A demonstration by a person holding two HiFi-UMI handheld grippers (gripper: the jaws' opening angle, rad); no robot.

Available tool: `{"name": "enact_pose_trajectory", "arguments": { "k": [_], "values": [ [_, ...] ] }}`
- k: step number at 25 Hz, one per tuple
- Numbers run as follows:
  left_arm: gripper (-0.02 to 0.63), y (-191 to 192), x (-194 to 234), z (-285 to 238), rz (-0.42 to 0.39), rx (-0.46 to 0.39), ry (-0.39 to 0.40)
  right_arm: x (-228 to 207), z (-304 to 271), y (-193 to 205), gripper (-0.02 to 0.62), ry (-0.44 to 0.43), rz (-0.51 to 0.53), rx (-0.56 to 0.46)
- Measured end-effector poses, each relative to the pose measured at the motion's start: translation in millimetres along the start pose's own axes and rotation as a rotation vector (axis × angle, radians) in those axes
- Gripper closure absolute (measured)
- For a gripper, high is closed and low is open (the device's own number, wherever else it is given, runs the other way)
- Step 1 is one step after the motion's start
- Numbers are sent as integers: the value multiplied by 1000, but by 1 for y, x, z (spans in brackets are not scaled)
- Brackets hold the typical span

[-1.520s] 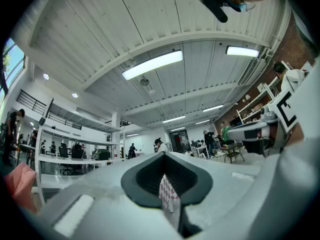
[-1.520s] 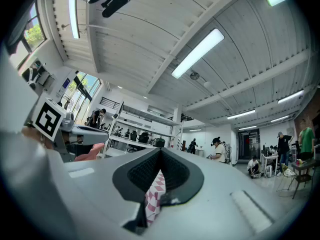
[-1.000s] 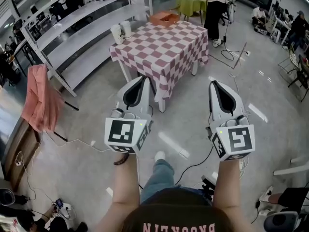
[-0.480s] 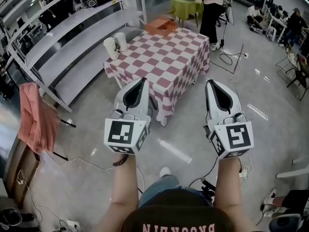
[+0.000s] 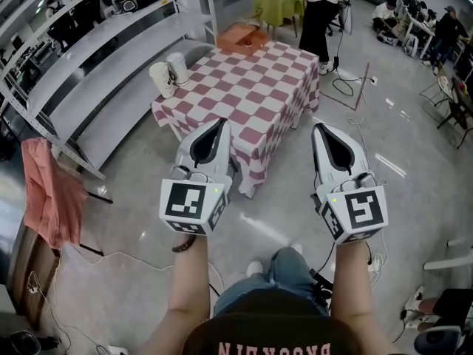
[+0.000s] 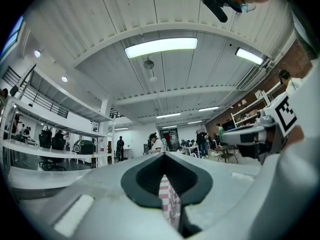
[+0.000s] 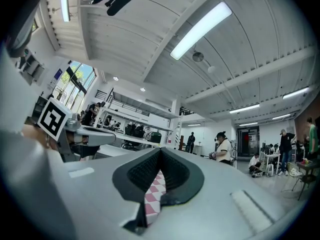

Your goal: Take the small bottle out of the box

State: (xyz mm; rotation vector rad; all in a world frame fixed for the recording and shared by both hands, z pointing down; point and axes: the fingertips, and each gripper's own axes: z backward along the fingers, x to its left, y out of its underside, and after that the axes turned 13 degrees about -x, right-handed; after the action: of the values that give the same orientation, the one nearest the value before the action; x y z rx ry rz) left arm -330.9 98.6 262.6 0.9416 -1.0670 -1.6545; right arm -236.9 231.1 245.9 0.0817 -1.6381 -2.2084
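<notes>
An orange box (image 5: 242,38) sits on the far end of a table with a pink and white checked cloth (image 5: 244,87), some way ahead in the head view. I cannot make out a small bottle in it from here. My left gripper (image 5: 222,122) and right gripper (image 5: 318,127) are held side by side over the floor, short of the table's near edge, pointing at it. Both are shut with nothing between the jaws. In the left gripper view the closed tips (image 6: 164,155) frame a sliver of the checked cloth, as do those in the right gripper view (image 7: 160,150).
Two white jugs (image 5: 168,72) stand on the table's left corner. Long grey shelving (image 5: 96,58) runs along the left, with a pink cloth (image 5: 48,194) hanging nearby. A green table (image 5: 279,6) and a standing person (image 5: 319,13) are behind. Cables (image 5: 347,87) lie on the floor.
Both grippers have travelled forward together and the checked table is now closer below them. The jaws stay shut.
</notes>
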Motion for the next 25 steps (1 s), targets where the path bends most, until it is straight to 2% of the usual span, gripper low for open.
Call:
{"name": "enact_pose_trajectory", "arguments": {
  "k": [7,12,18,25],
  "values": [
    [606,21,13,-52,-15,-6,-2,-37,-35,26,594,12,-36,-20],
    [606,52,16,-109,-25,19,-20,-86,-69,58,594,-4,-58,-23],
    [606,87,20,-193,-38,36,-59,-154,-127,94,594,-44,-92,-29],
    [606,112,28,-285,-68,41,-140,-224,-190,128,594,-141,-118,-26]
  ]
}}
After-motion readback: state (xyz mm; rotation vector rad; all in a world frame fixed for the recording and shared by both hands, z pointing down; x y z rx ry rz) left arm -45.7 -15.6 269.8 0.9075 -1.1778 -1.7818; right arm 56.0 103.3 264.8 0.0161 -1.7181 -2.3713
